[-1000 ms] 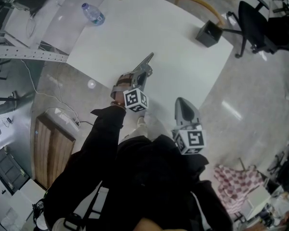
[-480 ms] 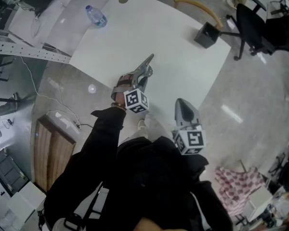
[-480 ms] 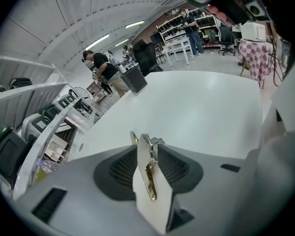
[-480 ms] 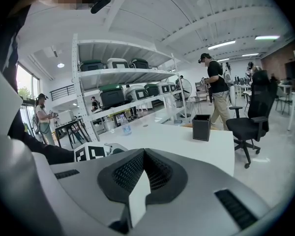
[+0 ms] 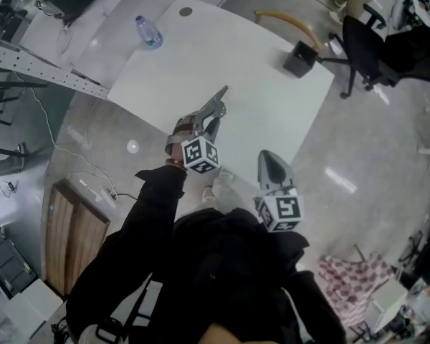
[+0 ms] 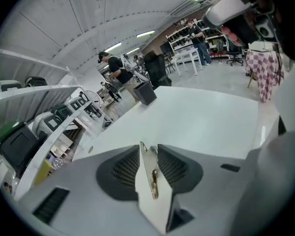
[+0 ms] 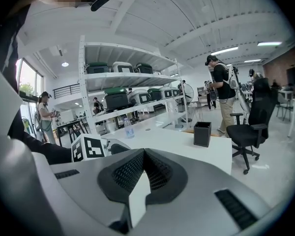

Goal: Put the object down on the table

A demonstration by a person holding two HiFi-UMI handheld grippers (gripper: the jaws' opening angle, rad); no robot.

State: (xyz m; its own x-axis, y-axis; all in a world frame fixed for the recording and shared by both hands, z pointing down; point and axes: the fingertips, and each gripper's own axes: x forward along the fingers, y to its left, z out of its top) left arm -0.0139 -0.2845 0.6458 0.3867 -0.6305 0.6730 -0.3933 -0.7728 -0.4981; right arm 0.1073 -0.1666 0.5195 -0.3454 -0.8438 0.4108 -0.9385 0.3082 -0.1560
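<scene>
Jaws of the left gripper (image 6: 146, 146) stand slightly apart over the near edge of the white bench (image 5: 258, 70), with a small brass piece (image 6: 153, 183) in the narrow gap against one inner face. Jaws of the right gripper (image 7: 143, 154) are closed on nothing, just off the bench. A bottle (image 5: 149, 33) and a black box (image 5: 298, 57) stand at the far side, well apart.

The white surface (image 5: 222, 63) lies mostly bare; a water bottle (image 5: 149, 33) and what looks like a black box (image 5: 299, 57) occupy the far corners.
</scene>
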